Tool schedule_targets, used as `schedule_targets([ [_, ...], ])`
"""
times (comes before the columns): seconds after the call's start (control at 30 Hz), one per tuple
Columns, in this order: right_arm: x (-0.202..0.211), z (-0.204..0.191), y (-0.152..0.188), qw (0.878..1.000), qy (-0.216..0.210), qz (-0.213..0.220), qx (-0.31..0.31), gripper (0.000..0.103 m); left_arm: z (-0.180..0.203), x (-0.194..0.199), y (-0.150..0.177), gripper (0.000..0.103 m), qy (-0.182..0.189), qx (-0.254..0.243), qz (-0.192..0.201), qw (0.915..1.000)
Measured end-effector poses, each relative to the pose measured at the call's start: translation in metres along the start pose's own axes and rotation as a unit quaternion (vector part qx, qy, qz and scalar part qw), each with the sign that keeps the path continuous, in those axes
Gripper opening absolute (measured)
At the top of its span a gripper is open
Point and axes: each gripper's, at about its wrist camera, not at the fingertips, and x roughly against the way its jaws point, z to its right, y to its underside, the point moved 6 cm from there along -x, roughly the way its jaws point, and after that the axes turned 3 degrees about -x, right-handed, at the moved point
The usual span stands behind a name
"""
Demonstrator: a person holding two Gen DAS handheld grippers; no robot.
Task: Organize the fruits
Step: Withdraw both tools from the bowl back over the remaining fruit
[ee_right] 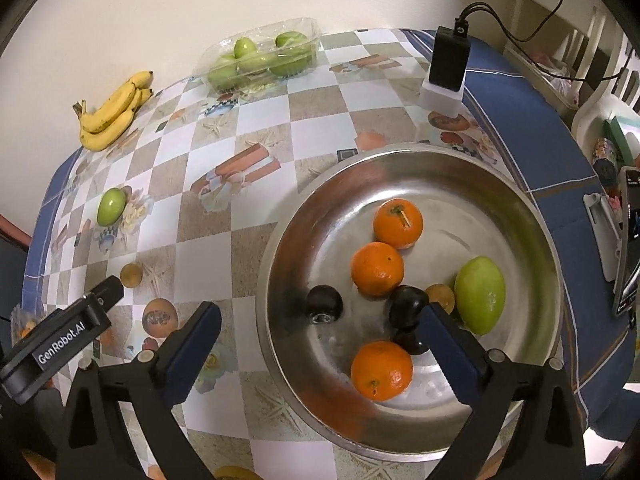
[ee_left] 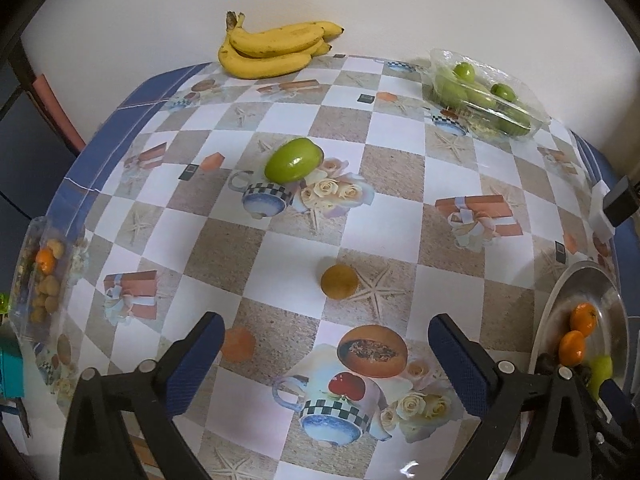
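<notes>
Landmark: I take the steel bowl [ee_right: 404, 168] as my reference; it sits on the checkered tablecloth [ee_left: 304, 236].
Left gripper: my left gripper [ee_left: 326, 344] tilts steeply down at the cloth, well to the left of the bowl; its jaws are spread wide with nothing between them.
Right gripper: my right gripper [ee_right: 320, 340] hangs over the near half of the bowl, pointing down into it; its jaws are released and wide, and no pad presses on any fruit.
Right finger: the right-hand finger [ee_right: 452, 352] stands in front of a dark plum [ee_right: 406, 306]; I cannot tell whether it touches it.
Left body: in the right wrist view I see the left gripper's black body to the left of the bowl, low over the cloth.
In bowl: three oranges [ee_right: 378, 268], a green fruit [ee_right: 480, 294] by the right wall, a second dark plum [ee_right: 324, 302], and a small brown fruit [ee_right: 440, 296] between the first plum and the green fruit.
Loose brown fruit: one brown fruit [ee_left: 339, 282] lies on the cloth left of the bowl, just ahead of my left jaws.
Loose green fruit: one green fruit [ee_left: 294, 160] lies further from the bowl, beyond the brown one.
Bananas: a bunch [ee_left: 276, 50] rests at the far edge by the wall.
Clear tray: a plastic tray of green fruits [ee_right: 260, 58] sits beyond the bowl, by the wall.
Second tray: another clear tray [ee_left: 38, 276] with small fruits sits at the cloth's far left edge.
Charger: a black block [ee_right: 448, 58] on a white base stands behind the bowl.
</notes>
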Motion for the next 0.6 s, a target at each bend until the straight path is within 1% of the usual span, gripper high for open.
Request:
schedule_targets([
  [0.6, -0.0036, -0.0024, 0.0024, 1.000, 0.008, -0.005, 0.008, 0.100, -0.0063, -0.0039, 0.0004, 0.103, 0.006, 0.007, -0.011, 0.9999],
])
